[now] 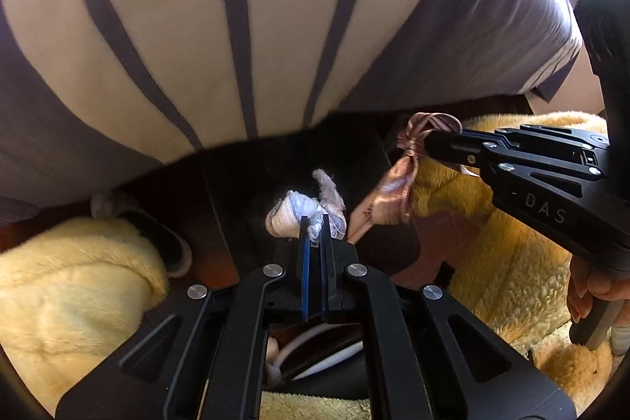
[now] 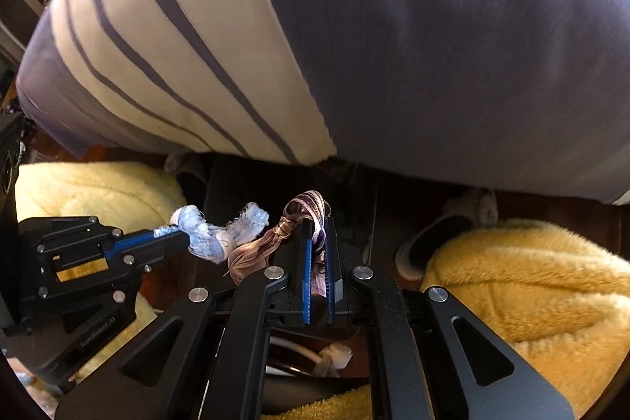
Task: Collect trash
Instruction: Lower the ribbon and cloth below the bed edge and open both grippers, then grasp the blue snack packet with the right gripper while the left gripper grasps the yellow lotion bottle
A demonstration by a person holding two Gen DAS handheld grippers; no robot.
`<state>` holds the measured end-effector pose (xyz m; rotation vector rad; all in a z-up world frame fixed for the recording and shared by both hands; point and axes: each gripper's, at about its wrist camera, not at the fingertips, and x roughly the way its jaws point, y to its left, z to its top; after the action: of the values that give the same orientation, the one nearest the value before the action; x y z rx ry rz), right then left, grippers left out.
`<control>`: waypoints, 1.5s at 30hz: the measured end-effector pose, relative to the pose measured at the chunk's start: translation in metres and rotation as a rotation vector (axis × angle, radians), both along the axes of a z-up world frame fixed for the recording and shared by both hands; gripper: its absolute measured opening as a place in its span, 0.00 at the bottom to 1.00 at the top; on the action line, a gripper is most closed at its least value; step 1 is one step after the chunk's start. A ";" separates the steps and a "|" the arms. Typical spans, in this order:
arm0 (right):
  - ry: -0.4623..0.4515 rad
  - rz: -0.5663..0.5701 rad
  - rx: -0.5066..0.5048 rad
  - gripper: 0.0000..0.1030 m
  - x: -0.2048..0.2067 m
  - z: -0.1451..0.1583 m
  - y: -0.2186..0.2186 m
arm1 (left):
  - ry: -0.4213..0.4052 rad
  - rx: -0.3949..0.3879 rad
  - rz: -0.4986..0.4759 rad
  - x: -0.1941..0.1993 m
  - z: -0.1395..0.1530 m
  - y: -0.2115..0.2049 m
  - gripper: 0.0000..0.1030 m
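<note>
Left gripper (image 1: 314, 229) pinches a frayed white scrap (image 1: 305, 213); right gripper (image 2: 319, 235) pinches a pink ribbon (image 2: 275, 243). Both hang over the dark bin (image 1: 236, 184) by the bed. Get each squarely above the opening, then release one at a time.

A striped grey-and-cream bed (image 1: 220, 26) stands above the dark floor (image 2: 551, 207), where a slipper (image 2: 433, 243) lies.
</note>
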<state>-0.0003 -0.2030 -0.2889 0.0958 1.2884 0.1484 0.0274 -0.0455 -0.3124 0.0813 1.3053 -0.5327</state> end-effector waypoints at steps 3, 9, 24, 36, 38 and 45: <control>0.037 0.005 -0.002 0.09 0.004 -0.012 0.004 | 0.039 0.002 -0.002 -0.002 -0.013 0.000 0.02; 0.081 0.014 0.017 0.10 0.005 -0.022 0.007 | 0.075 -0.010 0.003 0.000 -0.022 0.003 0.04; 0.045 -0.014 0.053 0.55 0.012 -0.009 0.004 | 0.036 -0.004 0.021 -0.001 -0.008 0.005 0.43; -0.168 -0.094 0.023 0.88 0.006 0.065 -0.022 | -0.166 0.027 0.057 0.001 0.066 0.020 0.91; -0.206 -0.105 0.027 0.89 0.006 0.080 -0.026 | -0.212 0.024 0.063 0.002 0.084 0.023 0.91; -0.359 -0.118 -0.008 0.91 0.009 0.141 -0.038 | -0.338 -0.002 0.076 0.012 0.137 0.028 0.91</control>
<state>0.0087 -0.2408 -0.1482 0.1320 0.9221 0.0557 0.0399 -0.0173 -0.1750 0.1144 0.9742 -0.4335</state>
